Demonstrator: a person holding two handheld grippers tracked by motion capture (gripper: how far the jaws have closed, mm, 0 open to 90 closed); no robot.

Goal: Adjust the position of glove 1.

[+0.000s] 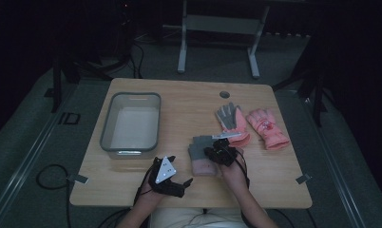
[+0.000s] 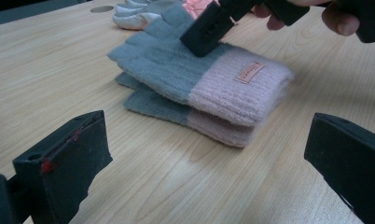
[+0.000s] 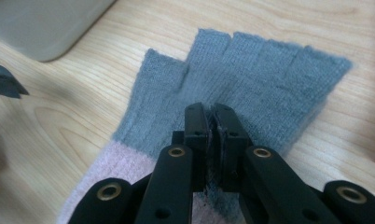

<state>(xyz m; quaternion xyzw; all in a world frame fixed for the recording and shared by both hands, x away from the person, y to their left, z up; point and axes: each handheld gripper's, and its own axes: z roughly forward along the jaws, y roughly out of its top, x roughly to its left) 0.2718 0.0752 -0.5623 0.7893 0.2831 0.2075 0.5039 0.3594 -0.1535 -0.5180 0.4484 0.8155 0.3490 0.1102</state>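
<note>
Two grey-and-pink knit fingerless gloves [image 1: 200,156] lie stacked at the table's front centre, cuffs toward me; the top glove [image 2: 199,79] bears a small pink label. My right gripper [image 1: 218,151] points down at the top glove [image 3: 255,79]. Its jaws are shut together [image 3: 211,109], with their tips on the grey knit near the finger bases. My left gripper [image 1: 182,170] hovers to the left of the pair with its jaws wide open [image 2: 209,140] and nothing between them, a short way from the cuffs.
A grey plastic bin [image 1: 103,128] stands at the left of the table. A pair of pink winter gloves [image 1: 267,127] lies at the right, one of them palm-up and grey [image 1: 232,119]. A round cable hole [image 1: 224,94] sits near the far edge.
</note>
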